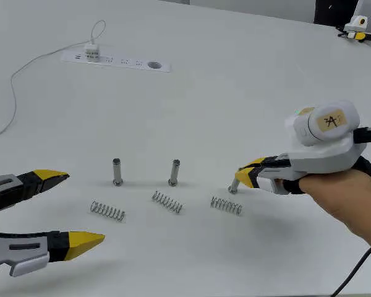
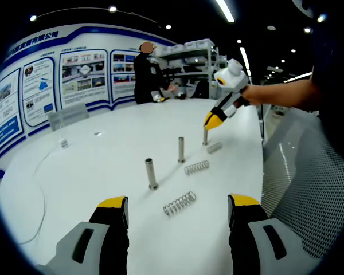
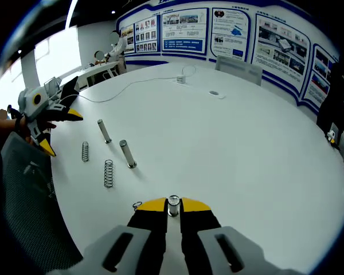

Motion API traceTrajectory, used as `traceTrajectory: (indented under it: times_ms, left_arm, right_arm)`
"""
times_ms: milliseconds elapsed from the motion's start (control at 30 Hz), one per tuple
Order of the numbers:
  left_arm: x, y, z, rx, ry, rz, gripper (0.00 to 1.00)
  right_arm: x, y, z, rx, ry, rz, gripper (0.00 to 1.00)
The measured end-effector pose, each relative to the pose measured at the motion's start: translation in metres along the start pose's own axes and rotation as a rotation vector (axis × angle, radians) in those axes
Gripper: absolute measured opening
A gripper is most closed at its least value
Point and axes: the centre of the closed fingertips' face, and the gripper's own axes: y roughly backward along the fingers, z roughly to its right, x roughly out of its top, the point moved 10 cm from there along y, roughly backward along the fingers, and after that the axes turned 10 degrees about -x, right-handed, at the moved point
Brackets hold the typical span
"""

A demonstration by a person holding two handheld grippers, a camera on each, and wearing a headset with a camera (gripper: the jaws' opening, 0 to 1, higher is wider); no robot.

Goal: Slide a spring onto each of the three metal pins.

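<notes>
Right tongs (image 1: 241, 175) clamp the right pin (image 3: 173, 202); left tongs (image 1: 83, 206), apart, should pinch the left spring (image 1: 107, 211) mid-coil, lightly.

The left tool (image 1: 86, 206) has two long jaws, pale grey at the base, then black, ending in pointed yellow tips. The right tool (image 1: 241, 176) has the same yellow-tipped black jaws under a white and grey plastic shell. A thin black cable (image 1: 357, 267) hangs below the hand (image 1: 337, 197), and the left gripper view catches a dark sleeve (image 2: 325, 66)
</notes>
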Motion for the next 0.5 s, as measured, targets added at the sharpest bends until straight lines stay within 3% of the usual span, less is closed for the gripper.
traceTrajectory:
  times_ms: [500]
  left_arm:
    - [0.0005, -0.0002, 0.0006, 0.000, -0.003, -0.002, 0.72]
  right_arm:
    - [0.0029, -0.0041, -0.0020, 0.015, 0.035, 0.036, 0.10]
